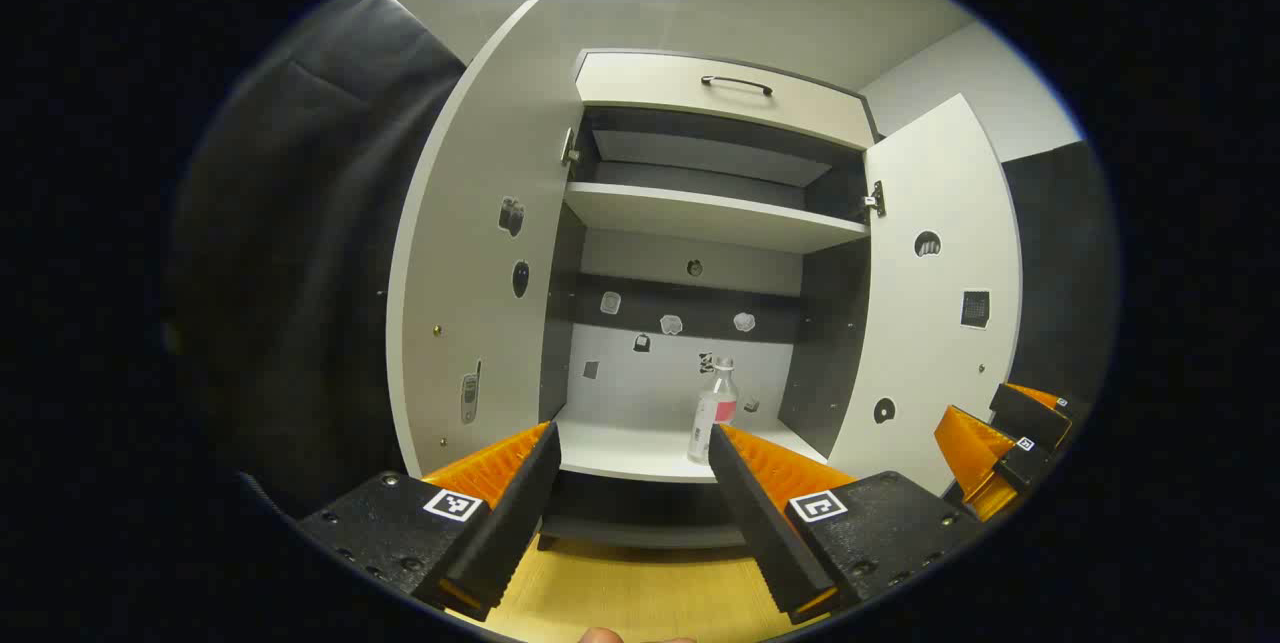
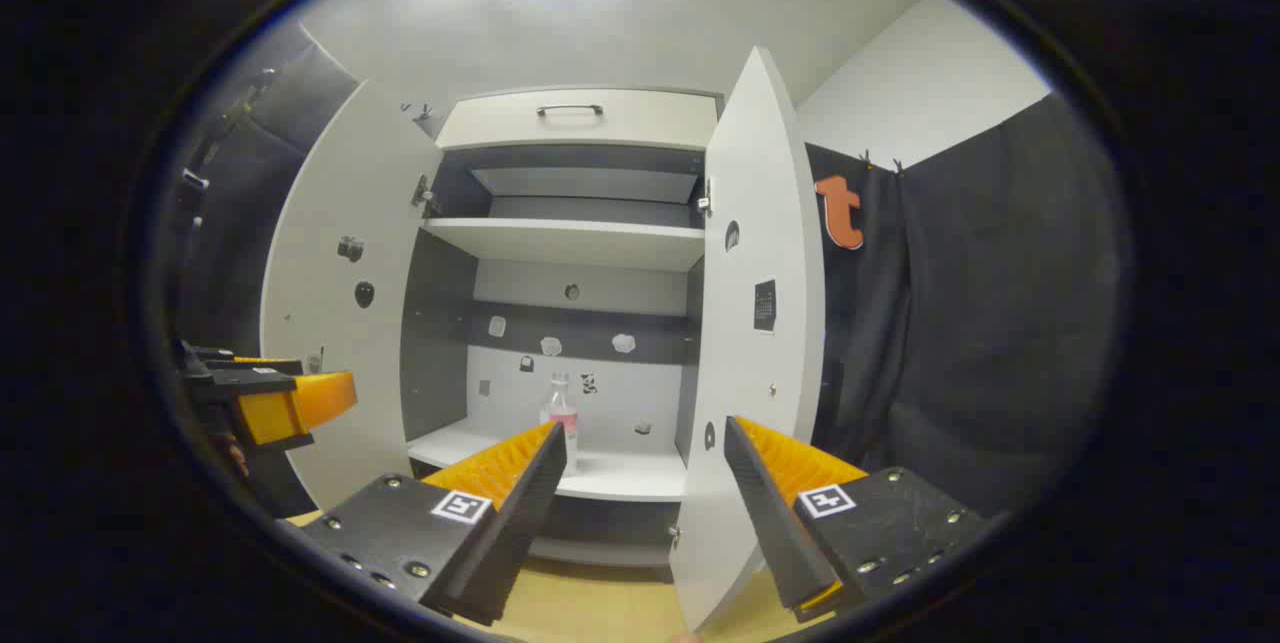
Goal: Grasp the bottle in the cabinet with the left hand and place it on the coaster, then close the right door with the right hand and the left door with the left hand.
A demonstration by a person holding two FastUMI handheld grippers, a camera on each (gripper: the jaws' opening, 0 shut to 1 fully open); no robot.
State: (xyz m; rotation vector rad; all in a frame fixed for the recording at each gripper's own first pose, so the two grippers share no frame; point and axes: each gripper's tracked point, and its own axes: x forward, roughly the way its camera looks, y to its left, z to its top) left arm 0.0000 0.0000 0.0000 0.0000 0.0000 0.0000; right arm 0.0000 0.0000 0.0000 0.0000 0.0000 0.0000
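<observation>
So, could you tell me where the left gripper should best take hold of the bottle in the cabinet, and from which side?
Probably around the straight body, level, straight in from the open front. The bottle stands upright near the front edge of the lower shelf, both doors swung wide, nothing beside it. The left gripper is open and apart from it. The narrow capped neck offers less surface.

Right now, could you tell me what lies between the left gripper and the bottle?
Nothing: in the left gripper view, bare shelf separates the open left gripper from the bottle.
</observation>
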